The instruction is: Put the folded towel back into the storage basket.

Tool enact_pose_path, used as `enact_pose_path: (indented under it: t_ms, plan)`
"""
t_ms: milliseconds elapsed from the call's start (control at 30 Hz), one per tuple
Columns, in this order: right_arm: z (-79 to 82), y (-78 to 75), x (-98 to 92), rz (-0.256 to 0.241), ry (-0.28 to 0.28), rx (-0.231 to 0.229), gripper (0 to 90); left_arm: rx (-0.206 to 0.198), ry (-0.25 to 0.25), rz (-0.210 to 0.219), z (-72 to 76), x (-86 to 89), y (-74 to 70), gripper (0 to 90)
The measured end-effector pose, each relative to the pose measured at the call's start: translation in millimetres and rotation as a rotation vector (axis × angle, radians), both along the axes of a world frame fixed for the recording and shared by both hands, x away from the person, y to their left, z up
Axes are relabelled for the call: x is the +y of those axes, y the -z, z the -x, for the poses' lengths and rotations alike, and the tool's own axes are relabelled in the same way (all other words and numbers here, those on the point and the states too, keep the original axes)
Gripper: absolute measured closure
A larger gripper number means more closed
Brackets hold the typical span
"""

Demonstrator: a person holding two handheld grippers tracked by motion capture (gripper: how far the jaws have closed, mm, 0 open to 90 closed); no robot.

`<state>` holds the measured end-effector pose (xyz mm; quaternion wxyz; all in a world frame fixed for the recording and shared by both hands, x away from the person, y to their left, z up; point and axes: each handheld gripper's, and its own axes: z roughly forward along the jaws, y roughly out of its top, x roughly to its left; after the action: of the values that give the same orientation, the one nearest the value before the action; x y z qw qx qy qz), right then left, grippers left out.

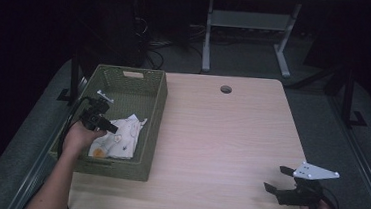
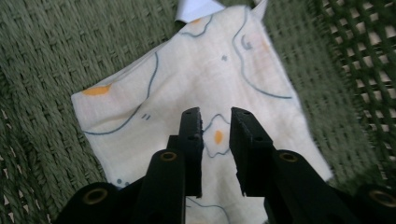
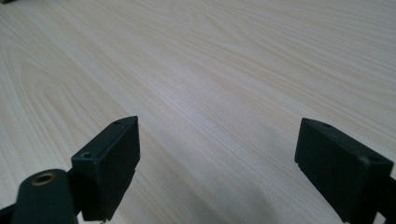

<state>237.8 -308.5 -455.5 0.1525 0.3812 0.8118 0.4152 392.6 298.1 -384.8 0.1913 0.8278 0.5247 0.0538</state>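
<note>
Your left gripper [image 2: 215,122], jaws narrowly parted, hovers over the printed cloth [image 2: 196,98]: soft, light, probably slips; pinch a fold.

Lab or workshop: bare wood-top table [image 1: 221,137] with cable hole [image 1: 226,89], metal desk frame [image 1: 244,34] and cables [image 1: 152,52] beyond grippers, dark floor.

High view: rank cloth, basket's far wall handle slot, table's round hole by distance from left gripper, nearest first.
From the left gripper:
1. Cloth, right beneath it in the basket.
2. Handle slot, far wall of the basket.
3. Round hole, far edge of the table, off to the right.
</note>
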Motion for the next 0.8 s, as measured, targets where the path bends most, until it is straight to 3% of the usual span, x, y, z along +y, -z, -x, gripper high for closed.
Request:
enact_pose_path:
  t_ms: [167,567,800]
  plan:
    - [1.0,0.1,0.8,0.003,-0.001,0.000,13.5,-0.031,-0.009,0.033,7.0,0.5,-4.0,68.1]
    - [1.0,1.9,3.0,0.006,-0.003,0.008,13.5,-0.053,-0.016,0.083,15.1,2.4,-6.1,58.7]
    - [1.4,1.9,5.5,0.013,-0.008,0.008,13.5,-0.086,-0.030,0.152,22.1,5.6,-16.3,56.3]
